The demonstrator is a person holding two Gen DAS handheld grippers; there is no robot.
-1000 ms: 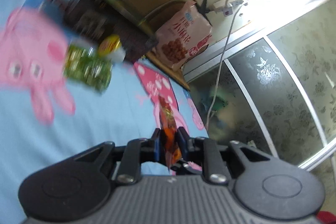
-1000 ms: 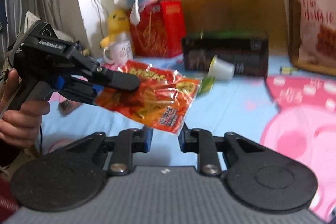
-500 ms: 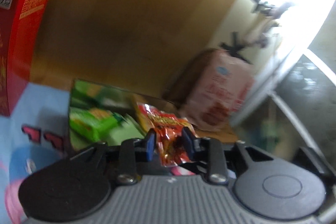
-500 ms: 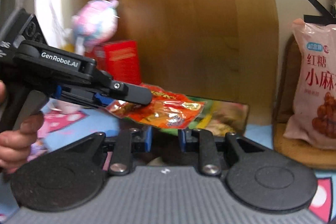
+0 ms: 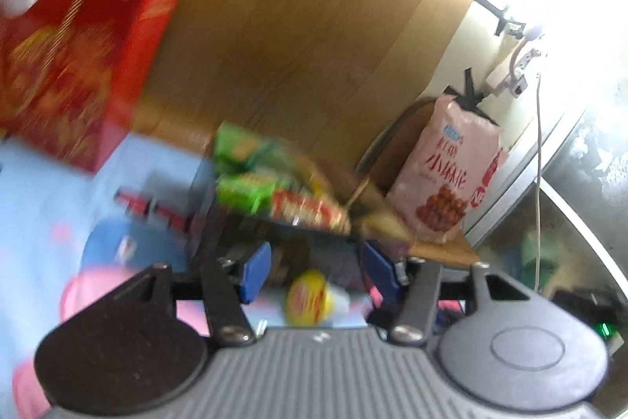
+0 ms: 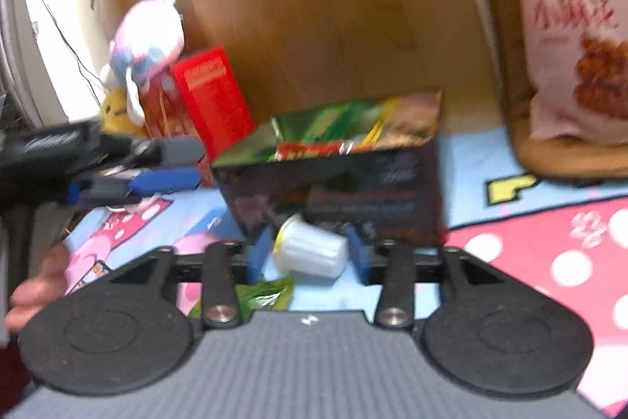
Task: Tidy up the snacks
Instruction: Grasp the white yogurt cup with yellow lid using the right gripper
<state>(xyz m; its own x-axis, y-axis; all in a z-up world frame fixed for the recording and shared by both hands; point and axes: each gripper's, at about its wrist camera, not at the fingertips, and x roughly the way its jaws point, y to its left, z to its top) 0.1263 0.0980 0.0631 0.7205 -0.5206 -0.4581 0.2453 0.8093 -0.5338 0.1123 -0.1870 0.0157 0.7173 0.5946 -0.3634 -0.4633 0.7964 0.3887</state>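
A dark open box (image 6: 341, 183) stands on the blue and pink sheet and holds green and red snack packets (image 6: 314, 148); it also shows in the left wrist view (image 5: 235, 234), with the red packet (image 5: 310, 213) on top. A small jelly cup (image 6: 310, 250) with a yellow lid (image 5: 308, 297) lies on its side before the box. My left gripper (image 5: 316, 271) is open and empty; it also shows at the left of the right wrist view (image 6: 168, 167). My right gripper (image 6: 308, 254) is open, with the cup between its fingers. A green packet (image 6: 267, 295) lies under it.
A red carton (image 6: 212, 101) with plush toys (image 6: 147, 38) stands left of the box against a wooden headboard (image 6: 314, 6). A large pink snack bag (image 6: 569, 34) rests on a brown cushion at the right. A window and cable (image 5: 539, 152) are at the far right.
My left gripper has opened and let go of the red packet, which now lies in the box. It has drawn back. My right gripper has dropped low around the jelly cup.
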